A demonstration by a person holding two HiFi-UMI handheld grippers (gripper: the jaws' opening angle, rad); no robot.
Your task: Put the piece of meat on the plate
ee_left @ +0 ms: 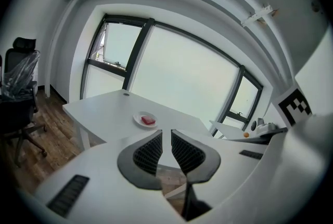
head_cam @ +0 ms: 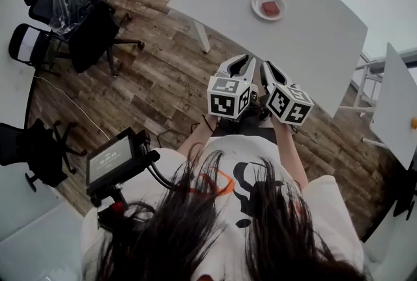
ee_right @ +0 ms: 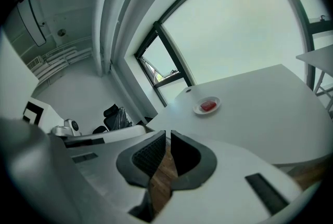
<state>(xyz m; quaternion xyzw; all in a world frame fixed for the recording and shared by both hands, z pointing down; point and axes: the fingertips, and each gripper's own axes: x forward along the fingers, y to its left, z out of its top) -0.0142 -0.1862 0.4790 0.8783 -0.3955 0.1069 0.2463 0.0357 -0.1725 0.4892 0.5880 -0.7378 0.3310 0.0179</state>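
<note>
Meat [head_cam: 270, 8]: red, lying on the plate [head_cam: 256, 2]; the job looks done.
Left gripper [head_cam: 240, 66]: jaws nearly together, holding nothing, well back from the plate.
Right gripper [head_cam: 270, 70]: jaws together, holding nothing, plate straight ahead, maybe a bit nearer.
Desk [head_cam: 313, 38]: white, under the plate.
Room: wood floor [head_cam: 150, 84], black chairs [head_cam: 91, 32] far left of the plate.

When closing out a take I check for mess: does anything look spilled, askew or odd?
Nothing stands out. The meat lies flat on the plate, level on the table, no spill. Left tongs and right tongs are shut, empty.
</note>
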